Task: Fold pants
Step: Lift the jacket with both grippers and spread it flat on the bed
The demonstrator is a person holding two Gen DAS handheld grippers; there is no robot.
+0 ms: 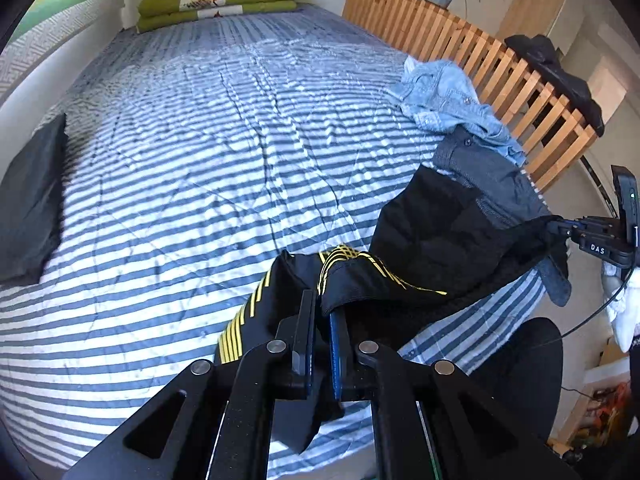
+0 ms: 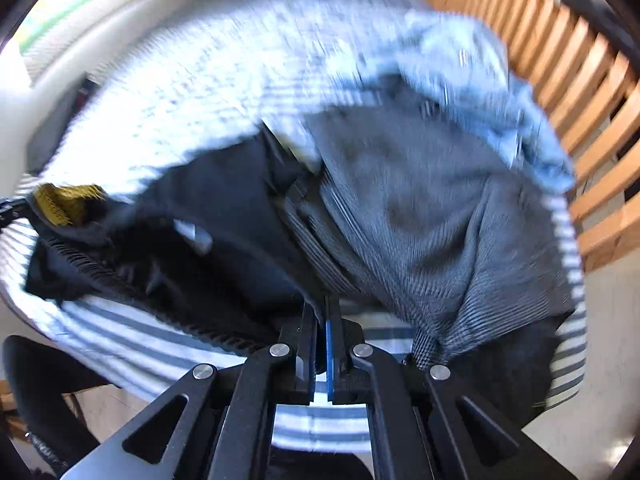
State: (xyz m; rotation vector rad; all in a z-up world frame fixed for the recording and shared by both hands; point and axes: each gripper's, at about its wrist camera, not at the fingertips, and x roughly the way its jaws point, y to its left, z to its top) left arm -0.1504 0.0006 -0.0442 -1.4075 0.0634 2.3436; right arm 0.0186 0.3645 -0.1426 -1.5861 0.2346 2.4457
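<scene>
Now the left gripper (image 1: 320, 312) is pinching the black pants (image 1: 436, 236) with yellow stripes near the close edge of the striped bed (image 1: 180, 160). Further right, the right gripper (image 2: 322, 312) is clamping the same pants, which are hanging stretched between both tools. Behind, a grey garment (image 2: 420, 208) and a denim shirt (image 1: 444, 96) are lying by the wooden slats (image 1: 520, 88).

My left gripper (image 1: 320, 312) is matt black plastic with shiny metal pins. It pinches smooth black cloth pants (image 1: 432, 240) with yellow stripes. The bed sheet (image 1: 200, 160) is soft striped cloth. Far right, the slatted rail (image 1: 500, 76) is smooth wood. The grey garment (image 2: 420, 200) looks ribbed.
</scene>
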